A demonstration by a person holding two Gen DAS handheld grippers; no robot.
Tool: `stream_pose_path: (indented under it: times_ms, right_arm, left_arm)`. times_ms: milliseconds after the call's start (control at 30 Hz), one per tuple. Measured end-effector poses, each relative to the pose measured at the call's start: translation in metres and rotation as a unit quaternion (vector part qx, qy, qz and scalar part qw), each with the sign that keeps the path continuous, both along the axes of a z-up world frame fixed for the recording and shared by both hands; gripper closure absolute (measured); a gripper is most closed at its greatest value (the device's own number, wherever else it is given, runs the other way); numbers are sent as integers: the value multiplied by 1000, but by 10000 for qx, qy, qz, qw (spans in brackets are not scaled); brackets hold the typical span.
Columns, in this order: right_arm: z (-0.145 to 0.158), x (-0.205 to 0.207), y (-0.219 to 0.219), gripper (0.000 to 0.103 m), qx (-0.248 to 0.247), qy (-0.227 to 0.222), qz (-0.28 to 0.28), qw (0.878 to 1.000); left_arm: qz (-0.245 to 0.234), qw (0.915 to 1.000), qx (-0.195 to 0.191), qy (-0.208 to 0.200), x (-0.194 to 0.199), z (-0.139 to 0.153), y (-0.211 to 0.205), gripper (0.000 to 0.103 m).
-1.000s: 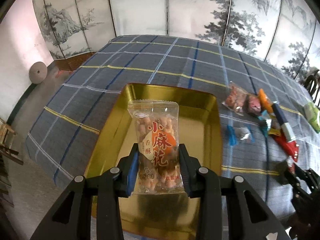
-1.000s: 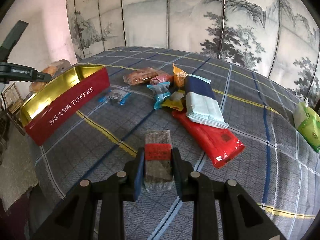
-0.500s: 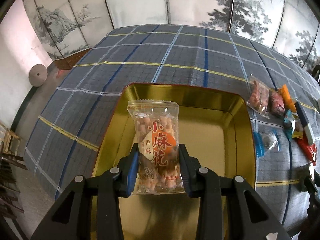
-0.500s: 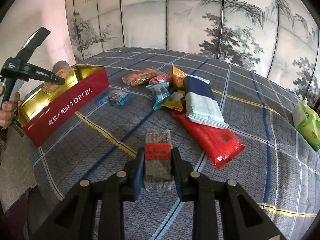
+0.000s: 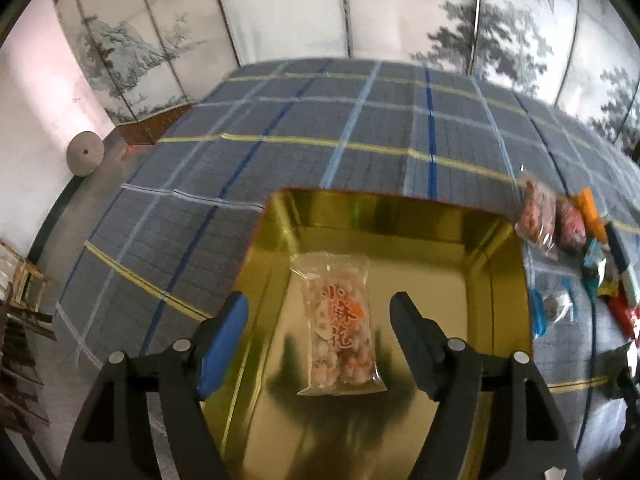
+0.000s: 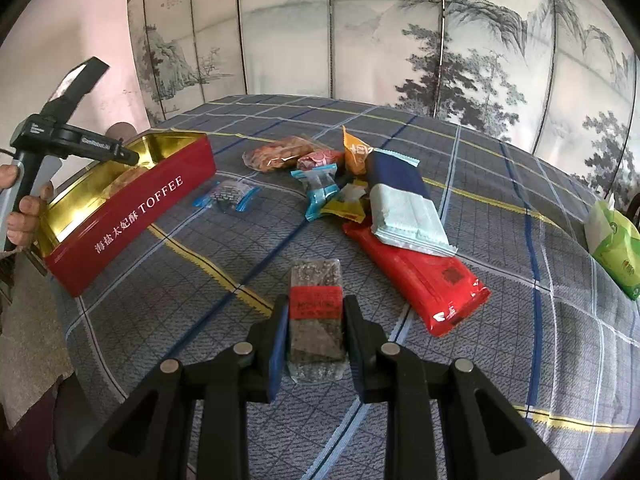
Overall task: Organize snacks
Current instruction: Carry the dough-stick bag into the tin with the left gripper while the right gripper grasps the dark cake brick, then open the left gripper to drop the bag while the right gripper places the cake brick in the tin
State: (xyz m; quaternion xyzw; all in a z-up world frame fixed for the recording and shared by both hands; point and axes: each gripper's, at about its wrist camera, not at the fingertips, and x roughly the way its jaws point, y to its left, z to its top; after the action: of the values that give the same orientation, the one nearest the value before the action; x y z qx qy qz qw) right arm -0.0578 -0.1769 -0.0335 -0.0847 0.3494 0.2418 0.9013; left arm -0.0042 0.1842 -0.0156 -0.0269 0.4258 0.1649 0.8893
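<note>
Inside, on the gold floor of the red toffee tin, lay one clear packet of fried dough twists, flat, printed face up, its long axis running from the near wall toward the far wall; it was the tin's only visible content. Left gripper: jaws just opened wide, poised above the tin, the packet lying between them but untouched by either pad. Right gripper: closed narrowly on a dark seed bar with a red band, the bar's long axis pointing straight ahead along the fingers, its far end over the checked tablecloth. Loose on the cloth, well apart from the tin: a long red packet with a blue-and-mint packet lying across its far end, a small clear sachet with blue ends, an orange sachet, a clear bag of reddish snacks, and a green pack at the right edge. A hand held the left tool's handle.
</note>
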Motion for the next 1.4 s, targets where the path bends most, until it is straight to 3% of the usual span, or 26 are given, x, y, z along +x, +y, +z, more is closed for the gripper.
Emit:
stream_pose_path:
  times_ms: [200,433,600,767,900,1167,1400]
  right_arm:
    - [4,8,-2,77,67,215,-96,9997]
    - [8,13,-3,77,562,623,-140,9964]
    - [31,15,13,77,947,658,108,9933]
    - [72,18,65,77,1352,511,744,9867]
    - [88,30,115,77,1500,636,1218,9791]
    - [69,66,207,77,1229,1127,1491,9747]
    - [44,82,257,77,747,1242,1384,9797]
  left_arm:
    - [317,9977,-204,-562,-44,24,3,17]
    - [626,9943,-211,-837,-102,28,-2,16]
    - [874,9916,-154,-945,-139,26,-1,17]
    - [1001,9917,-138,-798,-161,15,4,17]
    - [974,9933,-140,-598,-170,5,5,17]
    - [847,9948,-171,-536,-188,3,4,16]
    - [714,9957,-176,-558,-192,6,4,16]
